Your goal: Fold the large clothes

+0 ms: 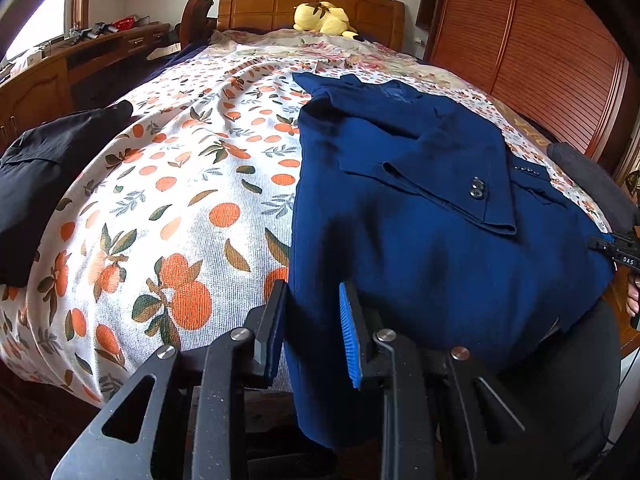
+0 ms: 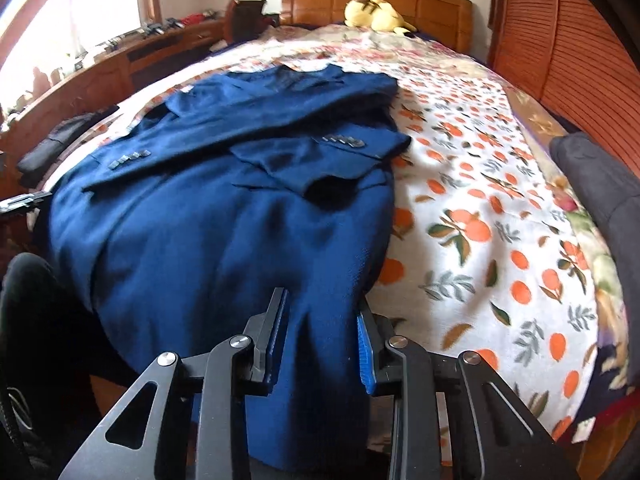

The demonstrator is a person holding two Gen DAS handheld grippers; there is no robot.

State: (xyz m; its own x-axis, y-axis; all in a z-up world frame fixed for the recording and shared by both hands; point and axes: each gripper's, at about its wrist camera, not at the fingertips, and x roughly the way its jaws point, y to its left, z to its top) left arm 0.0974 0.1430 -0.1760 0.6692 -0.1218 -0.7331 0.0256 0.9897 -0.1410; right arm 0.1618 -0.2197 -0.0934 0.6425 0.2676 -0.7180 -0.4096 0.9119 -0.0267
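A dark blue suit jacket (image 1: 420,208) lies on the bed with both sleeves folded across its body; its hem hangs over the bed's near edge. It also shows in the right wrist view (image 2: 224,216). My left gripper (image 1: 314,332) is open, its jaws on either side of the jacket's left hem edge. My right gripper (image 2: 322,338) is open, its jaws on either side of the jacket's right hem edge. The right gripper also shows at the far right of the left wrist view (image 1: 616,248).
The bed is covered by an orange-fruit print sheet (image 1: 180,200). A black garment (image 1: 44,176) lies at its left edge, a dark grey one (image 2: 600,184) at its right. A yellow plush toy (image 1: 324,18) sits by the wooden headboard (image 1: 280,4). A wooden wardrobe (image 1: 540,60) stands right.
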